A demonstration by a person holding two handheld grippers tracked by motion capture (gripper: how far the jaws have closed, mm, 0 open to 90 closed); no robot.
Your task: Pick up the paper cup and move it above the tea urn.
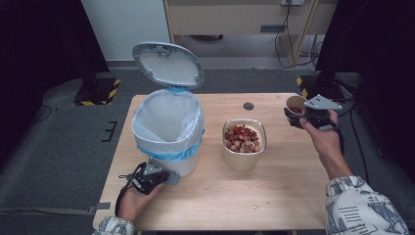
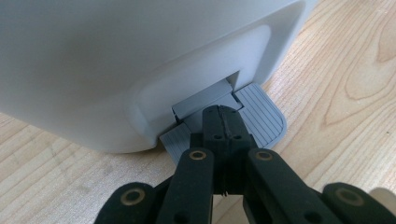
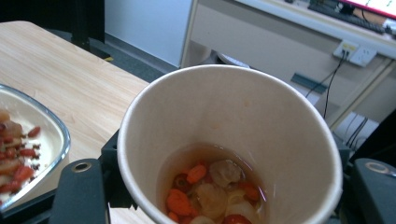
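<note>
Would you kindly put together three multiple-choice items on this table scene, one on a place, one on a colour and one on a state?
1. Where do the left gripper fingers rest?
A. on the bin's grey pedal
B. inside the glass dish
C. on the bin's lid

2. What colour is the edge of the liner folded over the bin's rim?
A. red
B. blue
C. black

3. How is the bin's lid?
A. shut
C. lying on the table
B. raised

Key: 1 A, the closed fingers press on the pedal at the foot of the bin. 2 B, a blue band of the liner wraps the bin below its rim. 3 B, the lid stands up behind the opening while the right gripper holds the paper cup.
</note>
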